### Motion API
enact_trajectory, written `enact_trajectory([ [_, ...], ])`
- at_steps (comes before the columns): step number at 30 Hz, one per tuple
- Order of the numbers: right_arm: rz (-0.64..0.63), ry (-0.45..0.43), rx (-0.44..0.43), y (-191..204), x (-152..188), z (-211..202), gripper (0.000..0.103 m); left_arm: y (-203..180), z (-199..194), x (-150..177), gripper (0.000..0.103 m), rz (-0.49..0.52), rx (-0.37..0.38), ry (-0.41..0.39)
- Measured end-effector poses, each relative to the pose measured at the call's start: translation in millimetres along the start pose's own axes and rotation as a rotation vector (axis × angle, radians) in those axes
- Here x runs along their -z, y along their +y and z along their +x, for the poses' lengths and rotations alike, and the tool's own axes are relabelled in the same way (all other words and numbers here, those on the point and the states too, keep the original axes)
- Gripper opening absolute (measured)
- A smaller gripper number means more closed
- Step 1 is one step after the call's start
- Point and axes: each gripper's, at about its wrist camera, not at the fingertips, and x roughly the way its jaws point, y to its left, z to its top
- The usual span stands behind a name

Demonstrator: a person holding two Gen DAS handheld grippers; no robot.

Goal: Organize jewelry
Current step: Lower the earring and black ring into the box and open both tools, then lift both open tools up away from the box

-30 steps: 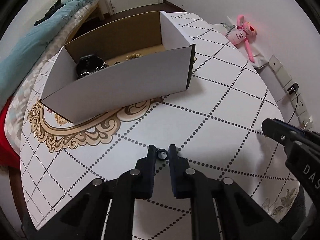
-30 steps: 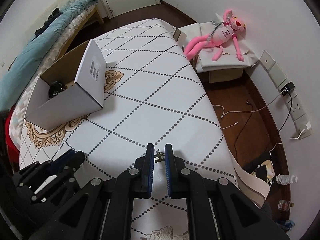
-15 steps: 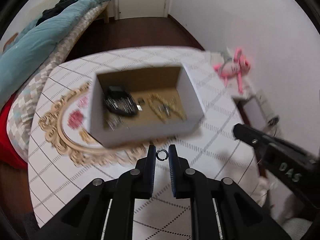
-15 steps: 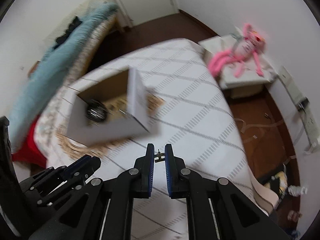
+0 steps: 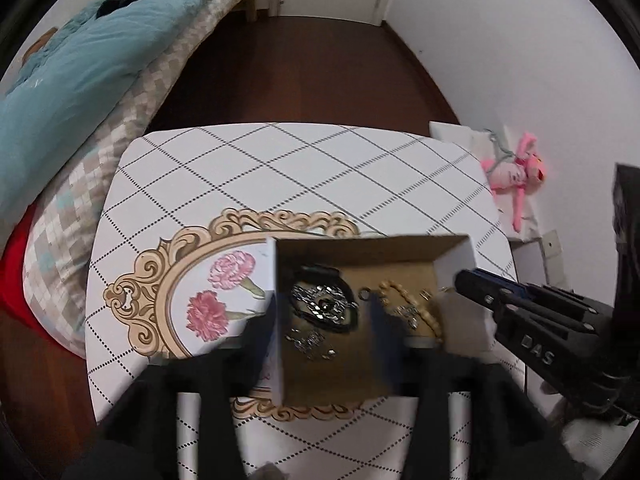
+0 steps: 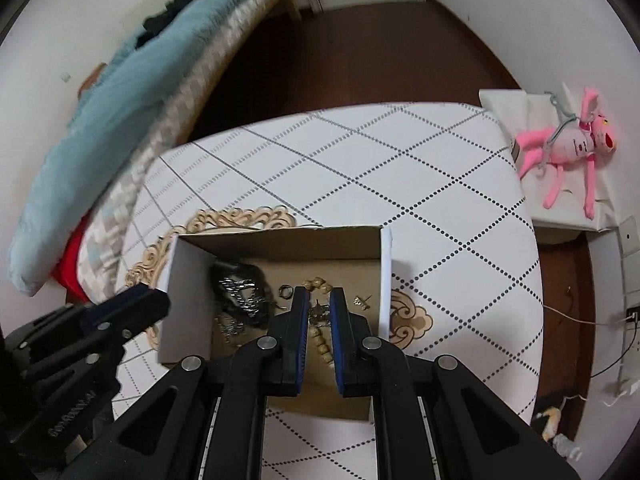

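An open white cardboard box stands on the table and holds a dark watch, a beaded bracelet and small pieces. My left gripper hovers over the box with its blurred fingers spread wide; a small metal ring lies loose in the box. My right gripper is above the box, shut on a small gold earring. Another gold earring lies on the box floor.
The table has a white cloth with dotted diamonds and a gold floral medallion. A bed with a teal blanket lies to the left. A pink plush toy sits on a white stand at right.
Both grippers have moved over the box. My left gripper has opened and the ring it held now lies in the box. My right gripper still holds the earring.
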Motion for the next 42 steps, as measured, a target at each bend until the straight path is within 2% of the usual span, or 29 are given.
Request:
enact_trajectory([
  [1,0.001,0.01,0.015,-0.6,-3.6,1.6,0.015,2.5,-1.4,-1.0,0.068,-0.006,-0.013,-0.011],
  [3,0.0,-0.002,0.027,-1.7,-5.3,-1.8,0.032,8.5,-4.4,-2.5,0.07,-0.018,-0.045,-0.026],
  [6,-0.002,-0.025,0.043,-5.1,-4.8,-10.1,0.047,16.7,-5.2,-1.1,0.073,-0.041,-0.066,-0.029],
  [7,-0.005,-0.031,0.064,-6.3,-4.9,-13.1,0.048,18.1,-5.7,0.1,0.077,-0.043,-0.079,-0.033],
  [8,-0.008,-0.04,0.078,-7.5,-3.9,-16.1,0.053,19.5,-6.4,2.4,0.089,-0.043,-0.093,-0.038],
  [9,-0.011,-0.048,0.096,-7.9,-2.6,-18.1,0.062,20.5,-6.9,5.2,0.097,-0.042,-0.104,-0.045],
  [10,-0.016,-0.052,0.121,-8.2,-0.8,-19.9,0.068,21.1,-7.1,7.9,0.099,-0.04,-0.116,-0.051],
  [12,-0.025,-0.056,0.164,-9.0,2.9,-23.0,0.099,21.1,-7.4,13.1,0.103,-0.032,-0.137,-0.067],
  [13,-0.04,-0.056,0.205,-7.5,7.2,-22.7,0.102,20.7,-6.7,17.4,0.103,-0.024,-0.155,-0.076],
  [15,-0.065,-0.049,0.255,-4.3,15.5,-19.9,0.102,20.5,-4.1,21.8,0.103,-0.018,-0.18,-0.079],
  [19,-0.07,-0.036,0.289,-6.1,32.1,-14.8,0.102,21.2,4.3,32.1,0.103,-0.016,-0.183,-0.056],
  [28,-0.04,-0.046,0.297,-10.0,49.5,-17.8,0.102,17.5,-1.5,47.6,0.103,-0.024,-0.184,-0.052],
  [37,-0.041,-0.138,0.307,2.1,77.0,-66.2,0.102,7.6,-53.4,76.5,0.103,-0.024,-0.195,-0.131],
  [42,-0.034,-0.213,0.291,12.7,100.7,-108.3,0.102,-1.8,-97.4,94.3,0.103,-0.001,-0.195,-0.216],
])
